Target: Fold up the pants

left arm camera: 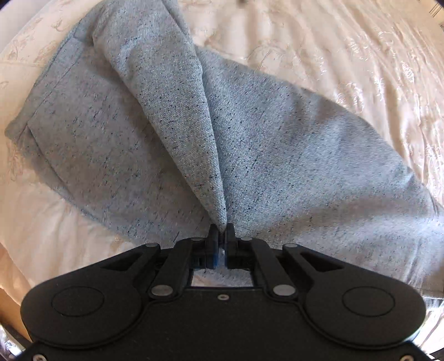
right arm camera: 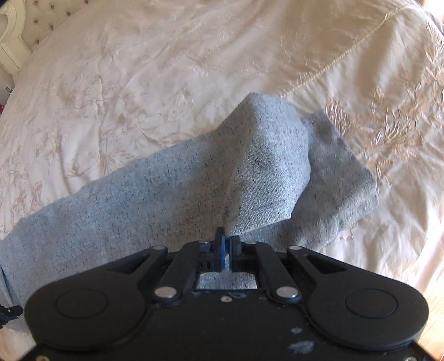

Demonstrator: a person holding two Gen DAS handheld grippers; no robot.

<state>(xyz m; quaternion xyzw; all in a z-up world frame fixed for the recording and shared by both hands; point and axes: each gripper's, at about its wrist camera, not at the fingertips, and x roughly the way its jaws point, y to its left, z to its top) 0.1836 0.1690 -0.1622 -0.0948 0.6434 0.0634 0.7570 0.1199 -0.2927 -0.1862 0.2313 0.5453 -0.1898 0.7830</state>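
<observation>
Pants lie on the bed, mid-fold. We have left tongs and right tongs each clamped on a raised pinch of cloth, peaking toward 12 o'clock. Next, we judge: lay both pinches flat, then let go.

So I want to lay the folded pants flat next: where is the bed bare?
Bare bedspread runs from the pants up to the tufted headboard, and right of the pant end. Crowded only at the pinched folds under the left gripper and right gripper.
</observation>
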